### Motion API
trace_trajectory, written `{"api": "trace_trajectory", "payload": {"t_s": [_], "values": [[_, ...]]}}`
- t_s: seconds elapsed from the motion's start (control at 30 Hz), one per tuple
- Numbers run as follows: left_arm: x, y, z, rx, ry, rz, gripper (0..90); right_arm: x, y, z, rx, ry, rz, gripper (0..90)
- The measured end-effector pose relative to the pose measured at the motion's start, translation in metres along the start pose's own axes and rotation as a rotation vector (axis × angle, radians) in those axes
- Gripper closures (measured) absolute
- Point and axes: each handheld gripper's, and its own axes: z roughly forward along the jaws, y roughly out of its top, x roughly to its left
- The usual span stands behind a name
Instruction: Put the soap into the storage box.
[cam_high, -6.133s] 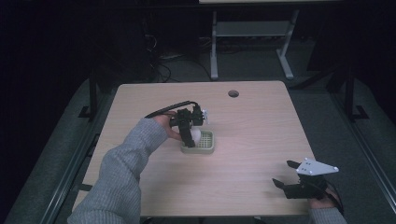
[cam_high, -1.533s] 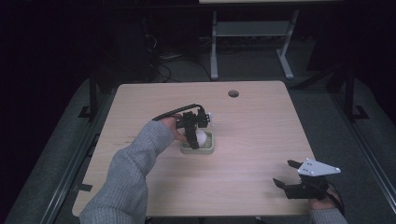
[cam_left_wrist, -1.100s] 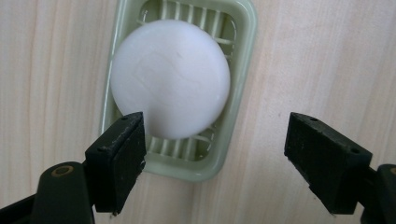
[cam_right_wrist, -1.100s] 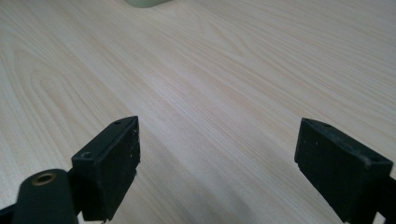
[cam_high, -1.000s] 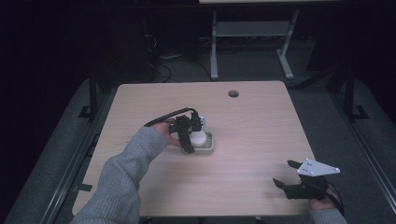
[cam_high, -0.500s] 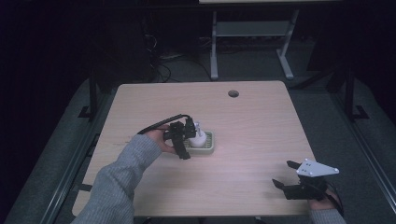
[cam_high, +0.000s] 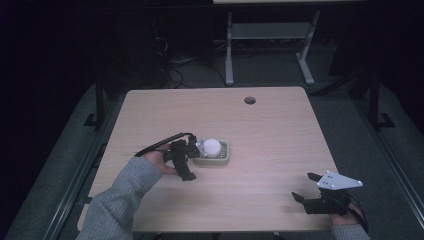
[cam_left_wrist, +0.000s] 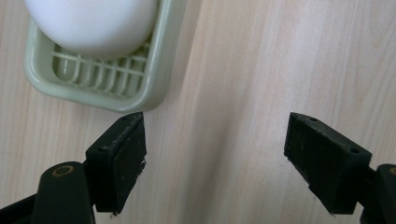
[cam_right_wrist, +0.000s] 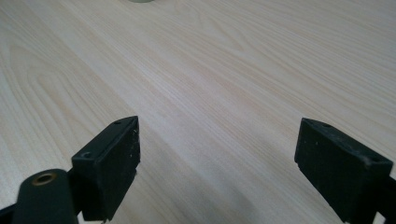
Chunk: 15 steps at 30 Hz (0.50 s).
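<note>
A white rounded soap (cam_high: 211, 147) lies in a pale green slatted dish (cam_high: 225, 159) near the middle of the wooden table (cam_high: 270, 135). In the left gripper view the soap (cam_left_wrist: 91, 21) rests on the dish (cam_left_wrist: 93, 91) at the upper left. My left gripper (cam_high: 186, 172) sits just left of and in front of the dish; its jaws stand open with bare wood between them (cam_left_wrist: 215, 154). My right gripper (cam_high: 307, 187) rests near the table's front right edge, open and holding nothing (cam_right_wrist: 217, 163).
A round cable hole (cam_high: 249, 100) lies at the table's far side. A white desk frame (cam_high: 270, 35) and cables (cam_high: 175, 70) stand on the dark floor beyond. Dark floor drops off on both sides of the table.
My left gripper has let go of the soap, left it in the dish, and drawn back toward the front left. The right gripper has stayed put.
</note>
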Motion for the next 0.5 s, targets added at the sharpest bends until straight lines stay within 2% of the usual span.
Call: {"api": "trace_trajectory", "payload": {"t_s": [0.33, 0.5], "values": [[-0.016, -0.015, 0.001, -0.032, 0.016, 0.008, 20.3, 0.001, 0.000, 0.003, 0.012, -0.001, 0.001, 13.7], [-0.023, -0.021, 0.005, -0.023, 0.023, 0.009, 20.1, 0.002, 0.000, 0.003, 0.016, -0.007, 0.003, 13.7]]}}
